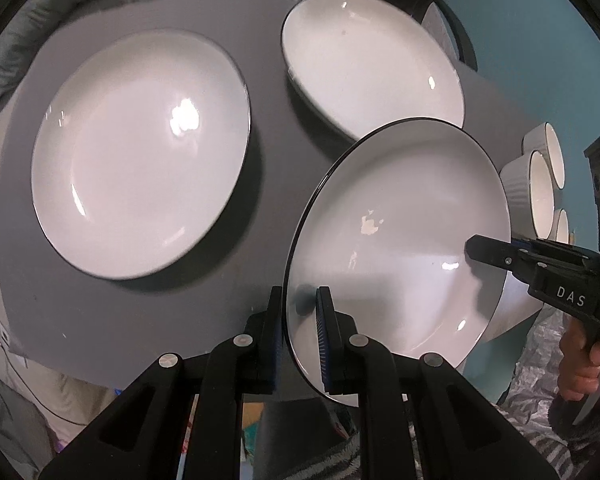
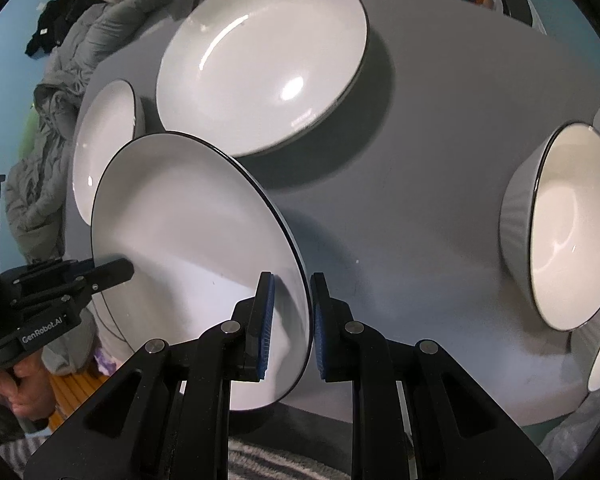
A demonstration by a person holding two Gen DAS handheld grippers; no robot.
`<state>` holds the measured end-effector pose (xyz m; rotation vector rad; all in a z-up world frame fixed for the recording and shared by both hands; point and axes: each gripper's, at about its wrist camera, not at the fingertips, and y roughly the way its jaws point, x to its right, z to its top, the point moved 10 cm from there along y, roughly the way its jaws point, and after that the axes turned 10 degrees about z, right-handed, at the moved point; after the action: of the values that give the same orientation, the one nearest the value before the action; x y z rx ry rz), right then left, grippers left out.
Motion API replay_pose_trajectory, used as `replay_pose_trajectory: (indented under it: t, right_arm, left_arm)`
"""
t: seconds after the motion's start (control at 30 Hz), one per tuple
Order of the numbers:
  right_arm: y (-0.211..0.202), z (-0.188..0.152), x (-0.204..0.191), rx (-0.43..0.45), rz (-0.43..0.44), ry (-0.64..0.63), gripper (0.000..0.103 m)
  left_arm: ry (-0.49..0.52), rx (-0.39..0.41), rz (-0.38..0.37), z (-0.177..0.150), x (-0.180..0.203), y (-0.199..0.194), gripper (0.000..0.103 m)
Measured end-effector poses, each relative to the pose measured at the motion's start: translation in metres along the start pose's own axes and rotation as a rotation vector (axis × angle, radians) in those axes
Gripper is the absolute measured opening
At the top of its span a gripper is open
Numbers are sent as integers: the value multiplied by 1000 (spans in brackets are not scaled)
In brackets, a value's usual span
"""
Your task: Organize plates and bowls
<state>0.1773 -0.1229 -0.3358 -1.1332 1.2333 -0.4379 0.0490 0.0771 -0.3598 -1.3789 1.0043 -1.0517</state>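
**Deep plate held by both grippers above the grey table**

I had both grippers clamped on one white deep plate [image 1: 396, 240] with a thin dark rim. All positions below are given relative to this deep plate.

1. Left gripper [image 1: 300, 344]: its two fingers were closed on the deep plate's rim, one blue-padded finger on the inside face and one on the outside. In the right wrist view the same gripper [image 2: 124, 268] reached over the far rim from the left, held by a hand [image 2: 16, 384].

2. Right gripper [image 2: 290, 328]: its jaws straddled the opposite rim, one pad pressed on the inside face and the other against the outside. In the left wrist view it [image 1: 480, 250] came in from the right, with a hand [image 1: 588, 364] below it.

3. The deep plate sat tilted and appeared lifted clear of the grey table [image 1: 140, 312]; I could not confirm a gap under its lowest edge.

4. Beyond the deep plate, on the table, lay a second white deep plate [image 1: 372, 64], partly overlapped by it in the left wrist view. To the left of both lay a large flat plate [image 1: 140, 156].

5. To the right of the deep plate stood ribbed white bowls [image 1: 536, 192], the nearest just beside its rim. The right wrist view showed one of these bowls [image 2: 572, 232] well apart from the clamped rim.
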Motion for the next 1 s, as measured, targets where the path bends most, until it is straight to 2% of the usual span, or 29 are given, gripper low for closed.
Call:
replay_pose_trajectory:
  t: [0.3, 1.0]
  right_arm:
    - [-20, 23, 2, 30, -7, -6, 18]
    - [-30, 94, 1, 29, -26, -40, 18]
  left_arm:
    - [-1, 21, -8, 31, 5, -10, 14]
    - [-55, 34, -3, 115, 6, -14, 15]
